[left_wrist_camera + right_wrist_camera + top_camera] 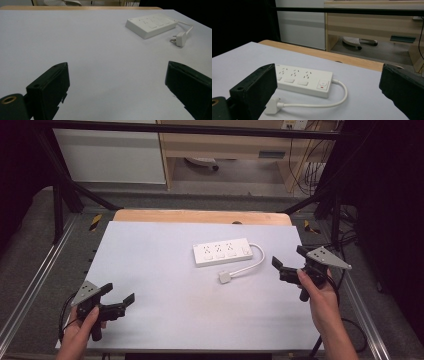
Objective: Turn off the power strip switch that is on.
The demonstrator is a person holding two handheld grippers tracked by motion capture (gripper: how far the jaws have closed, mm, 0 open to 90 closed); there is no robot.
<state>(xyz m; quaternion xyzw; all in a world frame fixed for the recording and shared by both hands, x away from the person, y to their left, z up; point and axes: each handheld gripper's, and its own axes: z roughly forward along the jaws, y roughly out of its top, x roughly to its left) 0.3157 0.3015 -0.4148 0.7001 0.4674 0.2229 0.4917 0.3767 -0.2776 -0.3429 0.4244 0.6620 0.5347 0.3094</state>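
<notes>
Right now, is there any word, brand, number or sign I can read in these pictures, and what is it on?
No text can be read.
Power strip: no print to be made out; a red mark sits on its switch, too small to read as a sign.
Plug: blank.
Bin under the far desk: too blurred to tell.
Yellow and black hazard tape at the table's far corner: stripes, no words.

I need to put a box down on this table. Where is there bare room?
The whole left half of the table is bare, from the power strip over to the left gripper. The near middle is free too. It is tighter between the plug and the right gripper.
</notes>
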